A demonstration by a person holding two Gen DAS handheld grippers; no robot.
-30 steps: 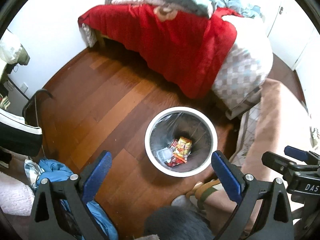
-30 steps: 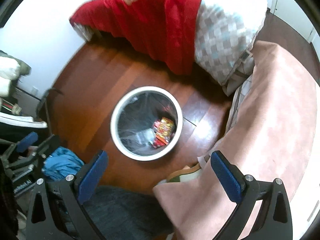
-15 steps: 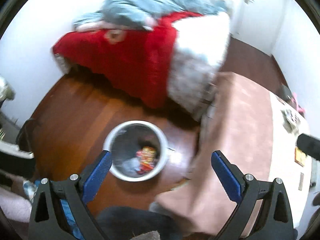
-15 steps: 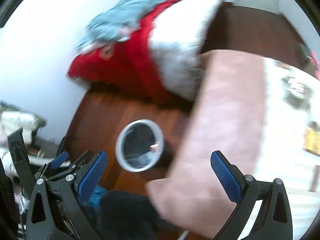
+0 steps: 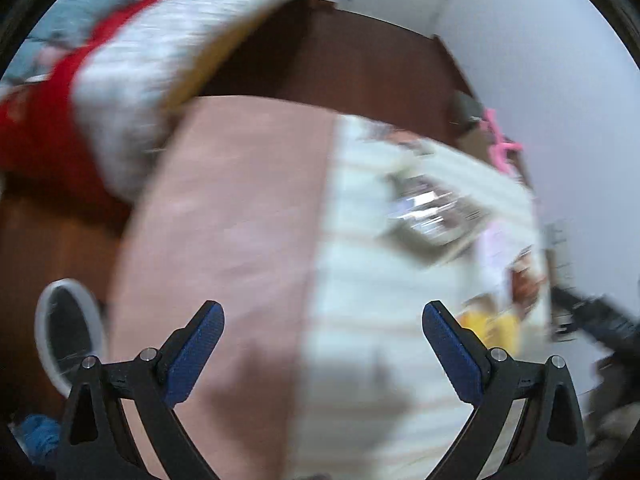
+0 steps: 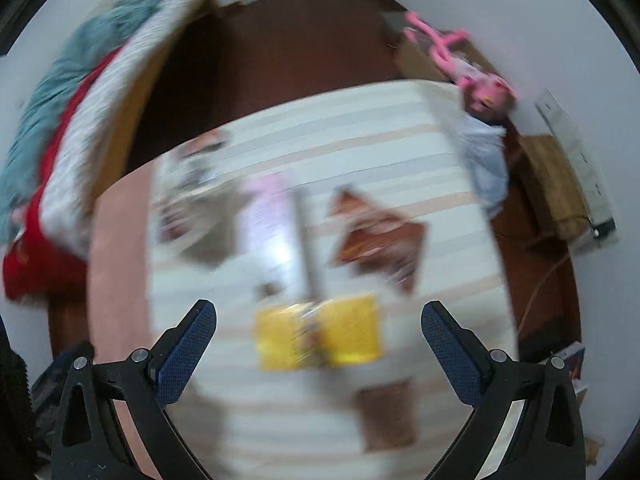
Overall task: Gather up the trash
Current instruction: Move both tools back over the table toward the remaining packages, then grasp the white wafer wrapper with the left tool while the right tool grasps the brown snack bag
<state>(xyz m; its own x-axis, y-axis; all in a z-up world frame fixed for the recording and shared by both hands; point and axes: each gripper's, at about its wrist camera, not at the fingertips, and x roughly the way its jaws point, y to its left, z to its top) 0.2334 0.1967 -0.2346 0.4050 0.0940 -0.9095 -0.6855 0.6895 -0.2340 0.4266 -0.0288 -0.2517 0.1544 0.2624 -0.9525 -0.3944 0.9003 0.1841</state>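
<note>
Both frames blurred. My right gripper (image 6: 319, 344) gapes wide, holding nothing, over a striped cloth (image 6: 360, 152). Four wrappers lie there: yellow wrapper (image 6: 318, 334) at lower centre between my fingers, brown wrapper (image 6: 380, 242) right of centre, pale pink wrapper (image 6: 268, 216), grey wrapper (image 6: 192, 188) left. My left gripper (image 5: 323, 344) is also wide, empty; trash bin (image 5: 44, 336) at lower left edge, beside the pink blanket (image 5: 224, 208). Red bedding (image 5: 32, 136) at upper left.

Floor (image 6: 304, 40): reddish-brown wood, smooth, faint sheen. Striped bed cover (image 6: 360, 152): matt cloth. Pink blanket (image 5: 240, 208): soft matt fabric. Yellow wrapper (image 6: 320, 332): glossy foil-like plastic. Hand-held gripper fingers (image 6: 184, 356): black plastic, blue textured pads. Bin (image 5: 42, 320): white smooth rim.
</note>
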